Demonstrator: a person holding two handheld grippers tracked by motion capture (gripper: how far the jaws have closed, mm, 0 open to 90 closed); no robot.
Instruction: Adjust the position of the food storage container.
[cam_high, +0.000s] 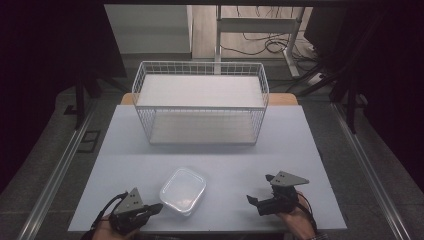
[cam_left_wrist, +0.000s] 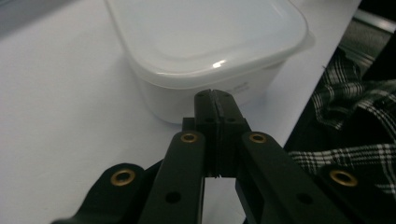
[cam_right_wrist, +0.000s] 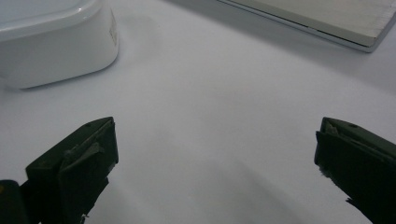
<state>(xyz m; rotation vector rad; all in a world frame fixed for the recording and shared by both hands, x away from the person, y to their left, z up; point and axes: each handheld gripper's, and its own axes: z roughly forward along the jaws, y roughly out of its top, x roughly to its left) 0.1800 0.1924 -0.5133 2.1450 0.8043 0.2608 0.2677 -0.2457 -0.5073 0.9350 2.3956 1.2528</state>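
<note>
A translucent white plastic container (cam_high: 183, 191) with its lid on sits near the table's front edge. My left gripper (cam_high: 157, 206) lies just left of it, pointing at its lower left corner. In the left gripper view the black jaws are pressed together, and the left gripper (cam_left_wrist: 215, 95) has nothing between them, its tip just short of the container (cam_left_wrist: 205, 42) wall. My right gripper (cam_high: 260, 189) rests to the right of the container with a gap between them. Its jaws stand wide apart over bare table, so the right gripper (cam_right_wrist: 215, 135) is empty, with the container (cam_right_wrist: 51, 42) at the upper left.
A white wire basket (cam_high: 200, 64) with a pale board inside stands at the back middle of the light grey table (cam_high: 125, 150). Its base edge (cam_right_wrist: 327, 18) appears in the right gripper view. A plaid garment (cam_left_wrist: 355, 107) hangs past the table's front edge. Dark floor and rails flank the table.
</note>
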